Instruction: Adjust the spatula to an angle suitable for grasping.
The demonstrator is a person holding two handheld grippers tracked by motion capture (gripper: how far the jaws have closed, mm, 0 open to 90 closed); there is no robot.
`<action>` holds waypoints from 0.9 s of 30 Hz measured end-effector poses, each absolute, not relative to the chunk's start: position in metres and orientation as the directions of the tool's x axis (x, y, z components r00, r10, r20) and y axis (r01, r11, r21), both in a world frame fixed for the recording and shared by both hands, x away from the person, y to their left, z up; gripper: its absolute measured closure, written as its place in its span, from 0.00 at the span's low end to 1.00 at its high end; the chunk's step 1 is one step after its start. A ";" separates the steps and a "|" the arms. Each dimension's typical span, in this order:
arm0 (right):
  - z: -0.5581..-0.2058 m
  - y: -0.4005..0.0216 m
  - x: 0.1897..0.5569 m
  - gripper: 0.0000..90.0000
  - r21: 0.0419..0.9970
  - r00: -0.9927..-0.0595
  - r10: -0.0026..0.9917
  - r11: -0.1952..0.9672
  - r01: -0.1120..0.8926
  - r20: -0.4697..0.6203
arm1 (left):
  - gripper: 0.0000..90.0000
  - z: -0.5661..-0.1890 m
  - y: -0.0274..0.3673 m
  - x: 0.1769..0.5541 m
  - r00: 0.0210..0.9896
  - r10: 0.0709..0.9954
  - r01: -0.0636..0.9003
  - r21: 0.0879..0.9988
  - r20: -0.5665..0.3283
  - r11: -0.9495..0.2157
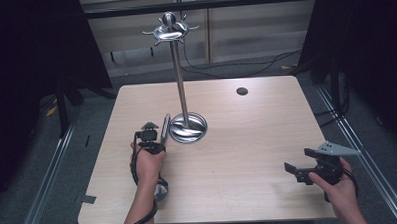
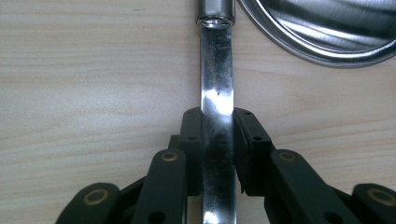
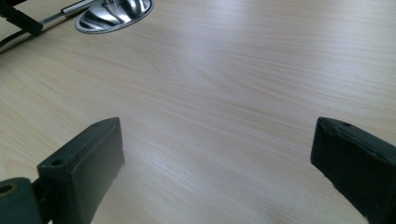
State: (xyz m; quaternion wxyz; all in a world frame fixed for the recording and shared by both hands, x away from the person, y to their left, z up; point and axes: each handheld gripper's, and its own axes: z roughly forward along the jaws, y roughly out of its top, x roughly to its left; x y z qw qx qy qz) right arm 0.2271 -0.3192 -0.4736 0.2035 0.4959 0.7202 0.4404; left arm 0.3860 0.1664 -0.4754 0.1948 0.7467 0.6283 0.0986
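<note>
— What's the setting?
— A pale wood-grain table [image 1: 247,140] in a dim room with dark curtains.

— And the piece being handled?
— A flat, polished steel utensil handle [image 2: 216,116] running straight out between the left gripper [image 1: 157,138] jaws. Its long axis points ahead to a round collar just beside the rim of a shiny metal stand base [image 2: 327,32].

— The grip?
— The black pads press on both edges of the handle, jaws narrow.

— The other one?
— The right gripper [image 1: 296,164] is wide apart over bare wood, holding nothing.
</note>
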 end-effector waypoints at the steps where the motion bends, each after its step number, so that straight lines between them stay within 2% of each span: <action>1: -0.474 -0.319 0.227 0.02 0.836 -0.426 0.893 0.121 0.536 0.144 | 0.84 -0.476 0.167 0.386 0.200 0.975 0.896 0.421 -0.095 -0.143; 7: -0.474 -0.319 0.228 0.02 0.838 -0.428 0.894 0.129 0.530 0.133 | 0.84 -0.473 0.175 0.385 0.245 0.963 0.874 0.457 -0.115 -0.168; 14: -0.475 -0.319 0.228 0.02 0.839 -0.429 0.892 0.124 0.531 0.140 | 0.84 -0.457 0.183 0.377 0.275 0.952 0.817 0.554 -0.132 -0.159; 19: -0.474 -0.318 0.227 0.03 0.836 -0.429 0.891 0.119 0.535 0.148 | 0.84 -0.444 0.186 0.365 0.315 0.943 0.748 0.639 -0.107 -0.178; 22: -0.474 -0.318 0.227 0.03 0.837 -0.430 0.891 0.120 0.534 0.147 | 0.84 -0.435 0.187 0.360 0.338 0.930 0.707 0.691 -0.145 -0.150; 27: -0.474 -0.318 0.227 0.03 0.840 -0.438 0.888 0.128 0.527 0.139 | 0.84 -0.420 0.187 0.351 0.395 0.914 0.617 0.765 -0.096 -0.186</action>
